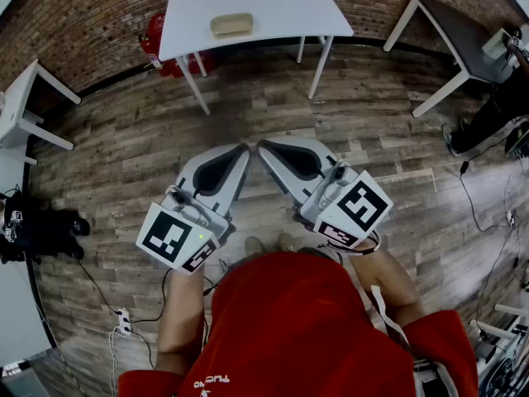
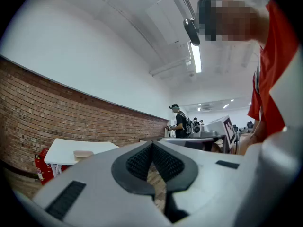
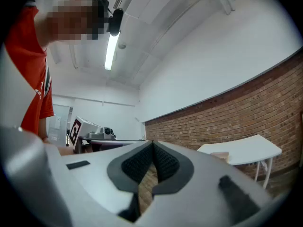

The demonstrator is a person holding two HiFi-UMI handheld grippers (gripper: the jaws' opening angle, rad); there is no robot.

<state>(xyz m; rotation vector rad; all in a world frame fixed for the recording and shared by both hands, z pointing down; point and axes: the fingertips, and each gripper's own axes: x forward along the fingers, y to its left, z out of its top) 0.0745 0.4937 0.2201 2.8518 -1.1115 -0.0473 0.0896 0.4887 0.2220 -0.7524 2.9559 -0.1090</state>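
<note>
Tan block (image 1: 231, 25), white table (image 1: 285, 2), brown plank floor (image 1: 273, 110)

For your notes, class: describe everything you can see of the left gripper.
The left gripper has a pale grey, plastic-looking shell and two jaws lined with black ribbed pads. The jaw tips meet, with nothing between them. A cube of black-and-white square markers sits at its rear. It is held above the plank floor, its tip close to the right gripper; contact is unclear.
</note>
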